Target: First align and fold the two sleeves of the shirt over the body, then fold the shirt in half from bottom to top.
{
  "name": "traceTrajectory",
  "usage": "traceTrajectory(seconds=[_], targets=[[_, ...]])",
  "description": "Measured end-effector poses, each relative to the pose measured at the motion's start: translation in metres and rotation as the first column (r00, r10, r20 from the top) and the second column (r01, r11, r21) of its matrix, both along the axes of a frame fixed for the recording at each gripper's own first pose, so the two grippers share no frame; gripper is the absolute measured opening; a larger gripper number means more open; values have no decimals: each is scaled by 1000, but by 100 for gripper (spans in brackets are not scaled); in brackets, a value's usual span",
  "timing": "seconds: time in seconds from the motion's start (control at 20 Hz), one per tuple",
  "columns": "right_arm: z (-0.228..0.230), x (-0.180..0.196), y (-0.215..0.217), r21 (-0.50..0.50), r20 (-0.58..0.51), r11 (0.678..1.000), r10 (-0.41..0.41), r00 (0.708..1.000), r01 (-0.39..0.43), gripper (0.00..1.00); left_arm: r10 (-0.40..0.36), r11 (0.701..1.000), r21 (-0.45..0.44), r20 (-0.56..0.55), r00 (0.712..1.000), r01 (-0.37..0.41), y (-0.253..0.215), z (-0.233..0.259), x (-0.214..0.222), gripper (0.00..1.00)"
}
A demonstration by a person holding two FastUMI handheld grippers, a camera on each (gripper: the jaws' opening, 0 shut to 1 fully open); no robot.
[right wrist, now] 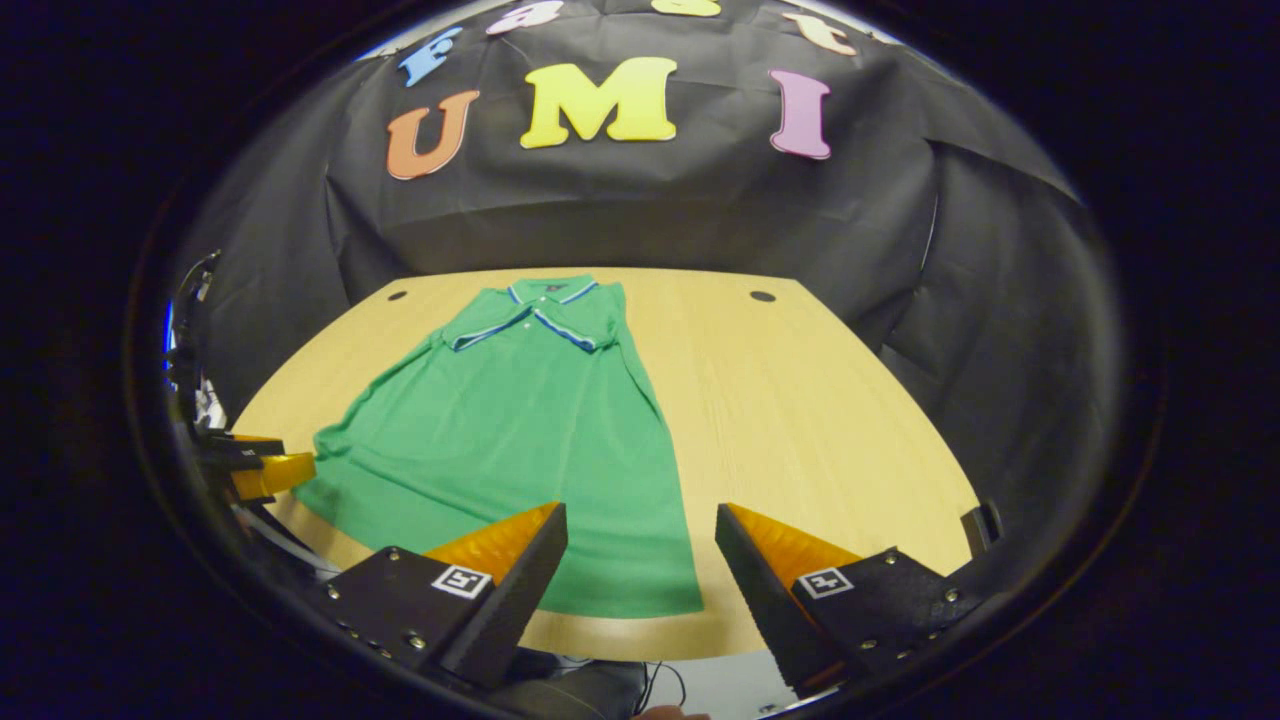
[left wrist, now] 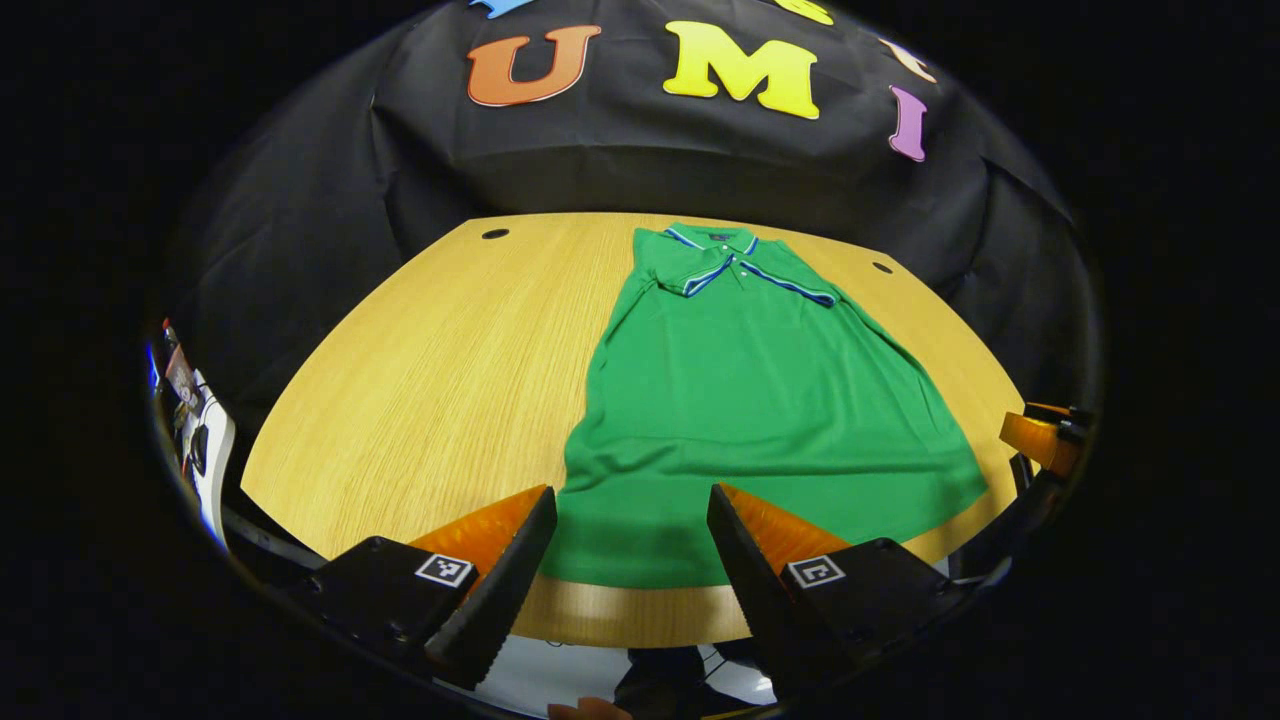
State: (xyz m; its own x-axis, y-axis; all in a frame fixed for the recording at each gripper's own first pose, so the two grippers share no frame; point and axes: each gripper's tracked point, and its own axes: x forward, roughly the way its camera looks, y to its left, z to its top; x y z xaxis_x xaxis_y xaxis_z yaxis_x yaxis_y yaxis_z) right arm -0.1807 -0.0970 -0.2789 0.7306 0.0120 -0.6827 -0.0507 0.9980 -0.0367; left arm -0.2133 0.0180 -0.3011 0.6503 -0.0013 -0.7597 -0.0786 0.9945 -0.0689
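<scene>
I am looking at the green short-sleeved polo shirt lying flat on the pale wooden table, collar toward the far edge (both sleeves are already lying folded over its chest). My left gripper is hovering above the shirt's near hem, fingers spread and holding nothing. My right gripper is hanging over the hem's right corner, likewise spread wide.
</scene>
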Motion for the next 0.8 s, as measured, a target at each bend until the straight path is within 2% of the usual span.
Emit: traceTrajectory(seconds=[0.35,0.55,0.7,0.8], targets=[[-38,-6,-5,-6,-115,1000,-23,993,22,95,25,1000,2,-95,995,-25,9,-23,-6,98],[-55,-10,-15,2,-190,998,-66,980,68,95,26,999,-20,-141,990,-29,7,-30,-13,98],[-71,-20,-21,12,-265,994,-100,959,107,95,28,1000,-6,-146,989,-29,8,-32,-12,97],[-69,-18,-17,26,-267,994,-95,959,106,97,13,1000,8,-153,988,-12,8,-33,-11,98]])
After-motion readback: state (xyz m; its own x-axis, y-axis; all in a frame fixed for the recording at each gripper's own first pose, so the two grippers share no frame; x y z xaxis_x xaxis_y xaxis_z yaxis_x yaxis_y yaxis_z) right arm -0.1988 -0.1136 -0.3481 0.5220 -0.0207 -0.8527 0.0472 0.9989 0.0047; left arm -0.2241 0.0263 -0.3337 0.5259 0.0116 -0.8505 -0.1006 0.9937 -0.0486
